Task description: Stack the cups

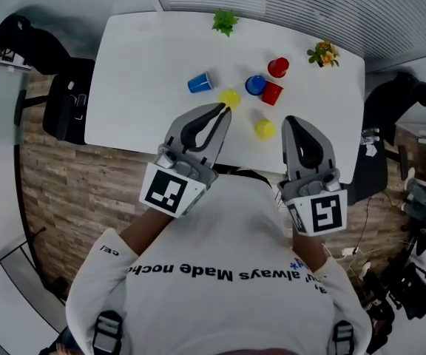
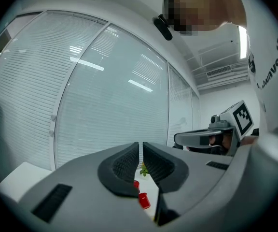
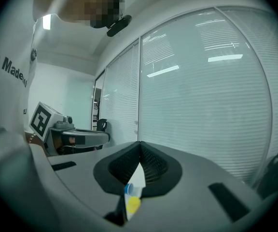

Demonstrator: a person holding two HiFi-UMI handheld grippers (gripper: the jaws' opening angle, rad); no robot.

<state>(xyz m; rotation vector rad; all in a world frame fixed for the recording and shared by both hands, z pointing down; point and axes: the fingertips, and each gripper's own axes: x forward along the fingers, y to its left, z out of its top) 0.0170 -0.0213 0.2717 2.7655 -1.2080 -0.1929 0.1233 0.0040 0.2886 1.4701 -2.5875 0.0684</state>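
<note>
Several small cups stand loosely at the middle right of the white table [image 1: 139, 58]: a blue cup [image 1: 200, 83] on its side, a yellow cup [image 1: 230, 98], a second blue cup [image 1: 255, 85], two red cups [image 1: 278, 67] [image 1: 272, 93], and a nearer yellow cup [image 1: 265, 129]. My left gripper [image 1: 220, 112] hangs over the table's near edge, just short of the first yellow cup, shut and empty. My right gripper [image 1: 290, 123], also shut and empty, is beside the nearer yellow cup. In the left gripper view the shut left gripper [image 2: 140, 146] shows a red cup [image 2: 144, 200] below it. The right gripper [image 3: 139, 145] frames a blue cup [image 3: 129, 189] and a yellow cup [image 3: 132, 205].
A small green plant [image 1: 225, 21] and a pot of orange flowers [image 1: 322, 52] sit at the table's far edge. Black office chairs [image 1: 59, 87] [image 1: 390, 102] flank the table on a wood floor. A glass wall with blinds [image 2: 105, 91] lies beyond.
</note>
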